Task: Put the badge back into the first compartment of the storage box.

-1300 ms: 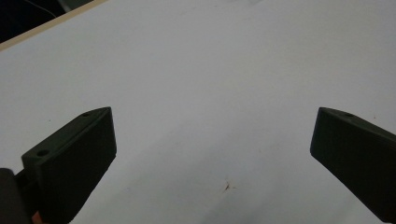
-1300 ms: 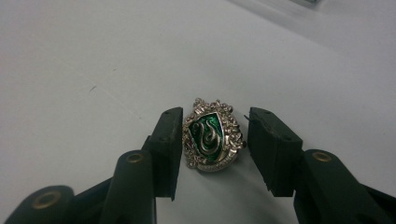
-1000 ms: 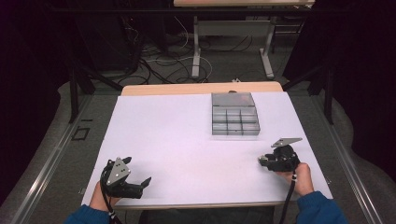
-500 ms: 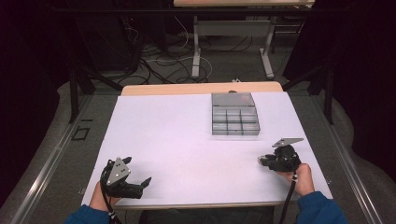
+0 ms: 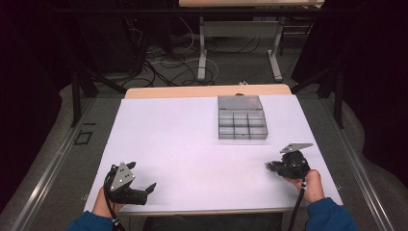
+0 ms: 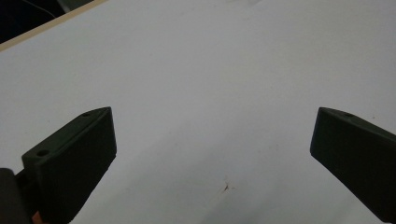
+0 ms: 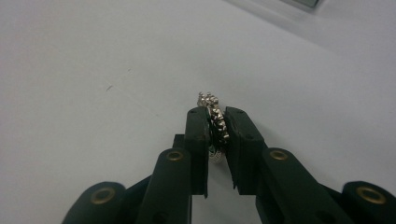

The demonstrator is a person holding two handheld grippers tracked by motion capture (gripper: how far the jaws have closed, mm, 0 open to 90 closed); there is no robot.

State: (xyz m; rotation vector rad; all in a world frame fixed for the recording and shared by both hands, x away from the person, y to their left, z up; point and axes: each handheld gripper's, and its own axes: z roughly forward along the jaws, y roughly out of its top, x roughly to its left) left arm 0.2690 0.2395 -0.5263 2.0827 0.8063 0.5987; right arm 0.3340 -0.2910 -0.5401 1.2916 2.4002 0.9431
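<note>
R gripper [image 7: 215, 122] clamped on small metal piece [image 7: 212, 112], barely shifted since a sec ago; L gripper [image 6: 212, 154] jaws apart, idle.

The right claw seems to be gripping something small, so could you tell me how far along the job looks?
Done: the right claw is shut on a small studded silver ring, lifted clear of the white table. In hand: that ring, held near the table's right front edge. Left: likely placing it in the grey compartment box, which lies farther back and whose cells look empty from above. The left claw is open and holds nothing.
</note>
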